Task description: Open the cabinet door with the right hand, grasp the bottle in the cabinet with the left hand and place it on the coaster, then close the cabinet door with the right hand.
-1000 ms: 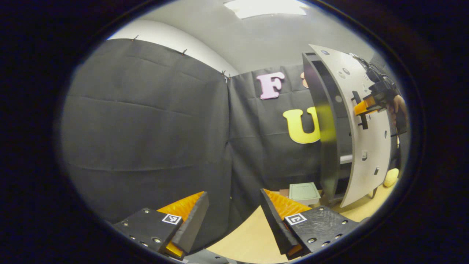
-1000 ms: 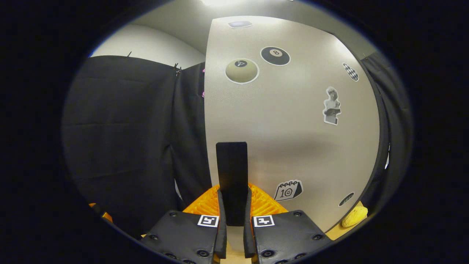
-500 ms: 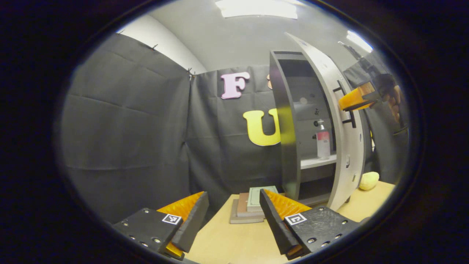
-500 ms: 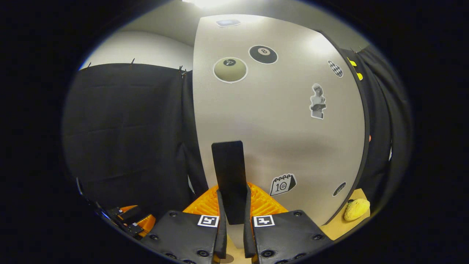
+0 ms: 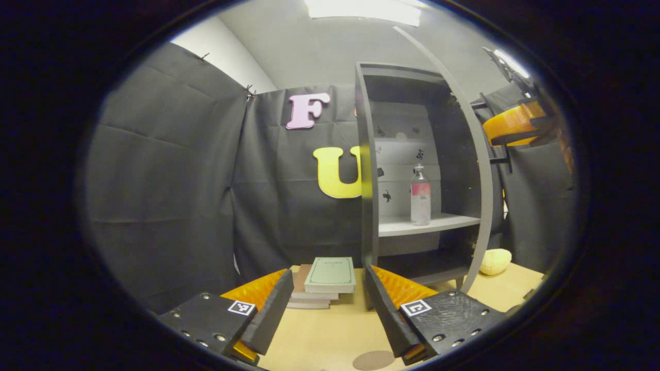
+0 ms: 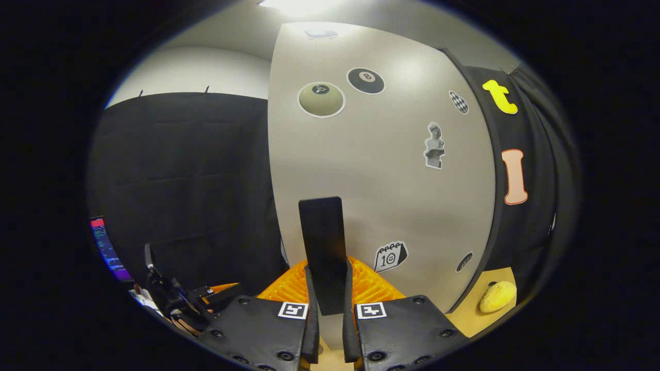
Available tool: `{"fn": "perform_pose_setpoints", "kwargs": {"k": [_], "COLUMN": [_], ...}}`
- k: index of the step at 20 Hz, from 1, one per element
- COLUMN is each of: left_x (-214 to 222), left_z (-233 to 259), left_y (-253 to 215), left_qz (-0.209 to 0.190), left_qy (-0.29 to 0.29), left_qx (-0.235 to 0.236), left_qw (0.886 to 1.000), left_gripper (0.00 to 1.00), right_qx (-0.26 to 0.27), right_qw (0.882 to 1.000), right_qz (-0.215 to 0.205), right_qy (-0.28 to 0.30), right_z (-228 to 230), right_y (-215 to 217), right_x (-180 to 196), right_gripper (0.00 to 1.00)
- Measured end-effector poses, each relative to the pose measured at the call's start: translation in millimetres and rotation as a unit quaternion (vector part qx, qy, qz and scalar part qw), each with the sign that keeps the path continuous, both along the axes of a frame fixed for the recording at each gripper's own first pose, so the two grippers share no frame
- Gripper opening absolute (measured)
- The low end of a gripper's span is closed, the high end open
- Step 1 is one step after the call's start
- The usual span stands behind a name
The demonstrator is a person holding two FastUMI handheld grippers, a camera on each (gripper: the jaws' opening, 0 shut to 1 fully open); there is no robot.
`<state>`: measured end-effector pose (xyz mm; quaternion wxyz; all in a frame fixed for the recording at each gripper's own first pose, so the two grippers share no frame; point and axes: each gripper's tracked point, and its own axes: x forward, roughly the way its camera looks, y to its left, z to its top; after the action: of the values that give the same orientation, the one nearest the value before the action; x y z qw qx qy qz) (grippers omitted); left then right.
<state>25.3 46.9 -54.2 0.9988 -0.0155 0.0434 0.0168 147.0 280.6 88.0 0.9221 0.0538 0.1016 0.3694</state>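
In the left gripper view a grey cabinet (image 5: 367,170) stands open, its door (image 5: 477,170) swung out edge-on. A clear bottle (image 5: 420,196) with a pink label stands upright on the middle shelf. My left gripper (image 5: 327,304) is open low over the table, well short of the cabinet. A round brown coaster (image 5: 372,360) lies on the table just ahead of its fingers. In the right gripper view my right gripper (image 6: 328,309) is shut on the door's black handle (image 6: 324,247); the pale door face (image 6: 381,170) carries stickers. That right gripper (image 5: 515,123) also appears at the door's outer side.
A stack of books (image 5: 325,281) with a green cover lies on the wooden table (image 5: 319,335) left of the cabinet. A yellow lumpy object (image 5: 495,261) rests on the table behind the door, also seen as the yellow object (image 6: 497,297). The left gripper and a hand (image 6: 175,304) appear lower left.
The door has swung wide open, pulled by my right gripper, uncovering the shelf and bottle. My left gripper's view has turned toward the cabinet, bringing the coaster into sight.
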Motion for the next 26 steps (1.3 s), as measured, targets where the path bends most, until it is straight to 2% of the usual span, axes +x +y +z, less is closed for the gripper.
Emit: {"fn": "perform_pose_setpoints", "kwargs": {"k": [1,4,6,11,12,13,16,17,19,20,21,22,23,24,26], "left_x": [0,0,0,-1,-1,-1,-5,-6,-5,-7,-7,-10,-11,-12,-11], "left_z": [4,8,8,13,15,17,19,20,23,24,26,29,32,35,43], "left_y": [-8,-31,-48,-94,-104,-113,-140,-148,-166,-174,-181,-188,-193,-197,-205], "left_qz": [-0.001,-0.006,-0.012,-0.035,-0.04,-0.044,-0.055,-0.059,-0.064,-0.067,-0.069,-0.07,-0.068,-0.066,-0.06], "left_qy": [-0.002,-0.004,-0.003,0.0,-0.001,-0.002,-0.003,-0.003,-0.003,-0.004,-0.005,-0.005,-0.006,-0.008,-0.012], "left_qx": [0.0,-0.002,0.0,0.008,0.009,0.011,0.015,0.016,0.022,0.023,0.022,0.022,0.022,0.023,0.024], "left_qw": [1.0,1.0,1.0,0.999,0.999,0.999,0.998,0.998,0.998,0.998,0.997,0.997,0.997,0.998,0.998], "left_gripper": [0.87,0.84,0.87,0.84,0.87,0.84,0.84,0.84,0.84,0.84,0.84,0.87,0.87,0.87,0.84], "right_qx": [0.0,0.0,0.007,0.017,0.018,0.019,0.018,0.017,0.016,0.018,0.023,0.028,0.031,0.031,0.026], "right_qw": [1.0,1.0,1.0,0.999,0.999,0.999,0.999,0.999,0.999,0.999,0.999,0.998,0.998,0.997,0.996], "right_qz": [0.004,0.012,0.018,0.021,0.02,0.019,0.01,0.005,-0.007,-0.013,-0.019,-0.025,-0.032,-0.041,-0.064], "right_qy": [-0.002,-0.009,-0.01,-0.019,-0.019,-0.02,-0.026,-0.028,-0.038,-0.043,-0.042,-0.042,-0.045,-0.049,-0.062], "right_z": [0,0,0,1,0,0,0,0,0,1,0,0,1,1,1], "right_y": [-3,-13,-20,-40,-43,-48,-62,-67,-77,-82,-86,-91,-95,-101,-112], "right_x": [0,-3,-6,-11,-11,-13,-15,-14,-14,-13,-12,-12,-12,-11,-8], "right_gripper": [0.2,0.2,0.2,0.2,0.2,0.2,0.2,0.17,0.2,0.16,0.19,0.2,0.16,0.2,0.19]}}
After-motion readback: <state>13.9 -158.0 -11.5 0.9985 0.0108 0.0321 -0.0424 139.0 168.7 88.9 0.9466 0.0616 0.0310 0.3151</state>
